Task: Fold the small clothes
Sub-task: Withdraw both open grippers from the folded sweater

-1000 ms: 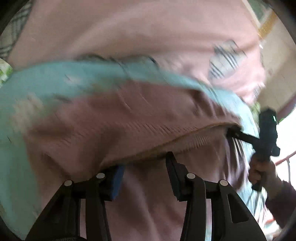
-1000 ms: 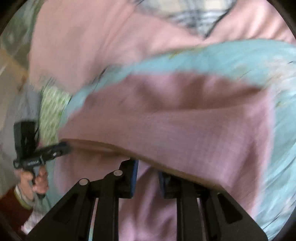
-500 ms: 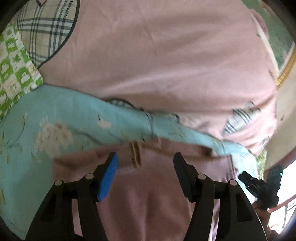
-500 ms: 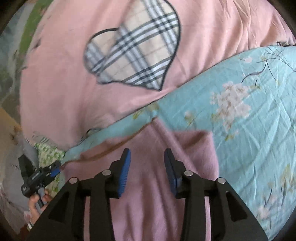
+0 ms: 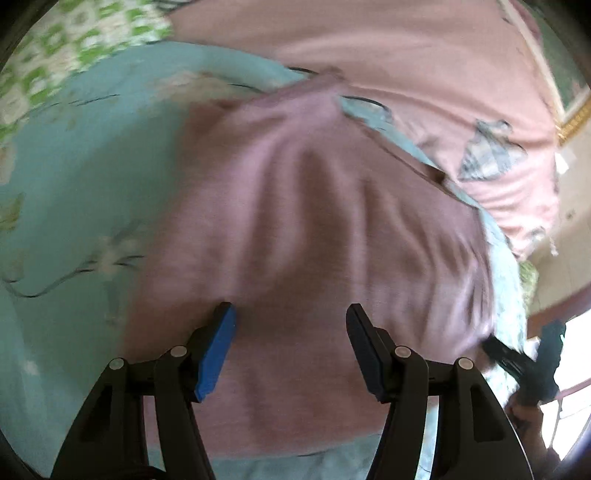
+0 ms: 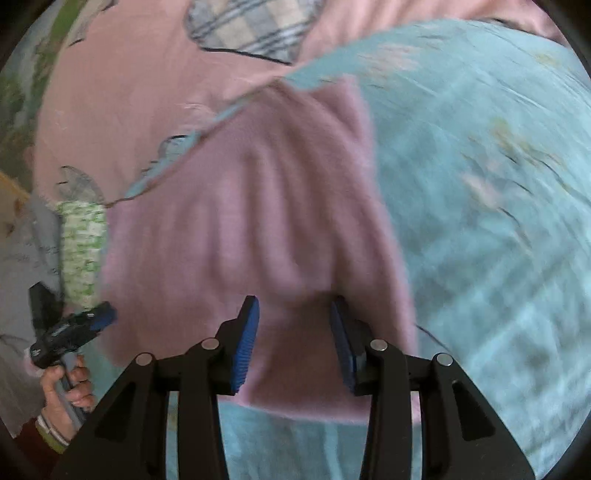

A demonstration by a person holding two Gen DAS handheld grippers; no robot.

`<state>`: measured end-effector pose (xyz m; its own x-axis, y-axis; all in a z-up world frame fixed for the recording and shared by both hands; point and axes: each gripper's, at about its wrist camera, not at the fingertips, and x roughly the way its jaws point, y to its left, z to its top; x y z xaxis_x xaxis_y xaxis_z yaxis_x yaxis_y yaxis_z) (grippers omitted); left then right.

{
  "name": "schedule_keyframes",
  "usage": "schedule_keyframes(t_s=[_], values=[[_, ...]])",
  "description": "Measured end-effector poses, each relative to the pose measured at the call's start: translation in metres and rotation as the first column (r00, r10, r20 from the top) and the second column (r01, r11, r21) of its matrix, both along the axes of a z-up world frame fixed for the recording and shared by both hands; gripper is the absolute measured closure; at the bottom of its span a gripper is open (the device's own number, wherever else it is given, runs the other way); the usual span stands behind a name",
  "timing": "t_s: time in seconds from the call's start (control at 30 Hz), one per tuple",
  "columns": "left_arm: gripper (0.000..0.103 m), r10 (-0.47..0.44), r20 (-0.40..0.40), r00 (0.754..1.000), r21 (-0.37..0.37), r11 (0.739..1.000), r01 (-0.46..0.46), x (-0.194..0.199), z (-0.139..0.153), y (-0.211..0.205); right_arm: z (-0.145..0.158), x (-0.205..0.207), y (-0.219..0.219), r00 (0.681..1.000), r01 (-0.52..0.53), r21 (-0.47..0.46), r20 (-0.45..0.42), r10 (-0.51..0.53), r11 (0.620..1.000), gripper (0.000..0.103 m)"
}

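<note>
A small mauve-pink garment (image 5: 332,229) lies folded on a light blue floral cloth (image 5: 74,192); it also shows in the right wrist view (image 6: 258,221). My left gripper (image 5: 290,332) is open over the garment's near part, holding nothing. My right gripper (image 6: 293,317) is open over the garment near its right edge, holding nothing. Each gripper shows in the other's view, the right one (image 5: 517,362) at the garment's right side and the left one (image 6: 74,328) at its left side. Both views are blurred by motion.
A pink bedcover (image 6: 129,92) with plaid heart patches (image 6: 255,26) lies beyond the blue cloth (image 6: 480,184). A green and white patterned fabric (image 5: 74,40) lies at the far left, also in the right wrist view (image 6: 83,240). A wall and gold frame (image 5: 572,122) stand at the right.
Both grippers held the garment's lifted edge a second ago, then let go and opened. Since then both have drawn back, and the garment lies folded on the blue cloth.
</note>
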<state>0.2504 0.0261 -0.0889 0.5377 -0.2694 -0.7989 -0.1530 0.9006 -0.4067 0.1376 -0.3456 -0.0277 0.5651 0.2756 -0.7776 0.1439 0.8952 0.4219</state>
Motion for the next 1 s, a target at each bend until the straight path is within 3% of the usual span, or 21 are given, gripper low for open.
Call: schedule_keyframes(t_s=[0.1, 0.2, 0.57, 0.67, 0.83, 1.0], values=[[0.041, 0.059, 0.005, 0.998, -0.010, 0.998, -0.059, -0.005, 0.003, 0.019, 0.002, -0.010, -0.012, 0.999, 0.039, 0.025, 0.008, -0.040, 0.999, 0.062], [0.041, 0.109, 0.014, 0.994, -0.029, 0.994, -0.109, -0.016, 0.011, 0.038, 0.014, -0.018, -0.013, 0.997, 0.070, -0.012, 0.020, -0.070, 0.997, 0.062], [0.039, 0.146, 0.004, 0.989, -0.091, 0.985, -0.145, -0.079, 0.027, 0.052, 0.036, -0.046, 0.015, 0.998, 0.032, 0.022, 0.055, -0.033, 0.999, 0.057], [0.039, 0.127, -0.027, 0.991, -0.146, 0.981, -0.130, -0.097, 0.020, 0.049, 0.035, -0.052, 0.029, 0.999, 0.009, 0.025, 0.051, -0.011, 1.000, 0.056], [0.038, 0.117, -0.058, 0.991, -0.141, 0.982, -0.124, -0.116, 0.006, 0.038, 0.035, -0.059, 0.051, 0.999, -0.028, 0.036, 0.042, 0.026, 0.999, 0.053], [0.037, 0.120, -0.087, 0.989, -0.200, 0.970, -0.136, -0.122, -0.007, 0.035, 0.035, -0.065, 0.073, 0.996, -0.082, 0.038, 0.030, 0.081, 0.996, 0.052]])
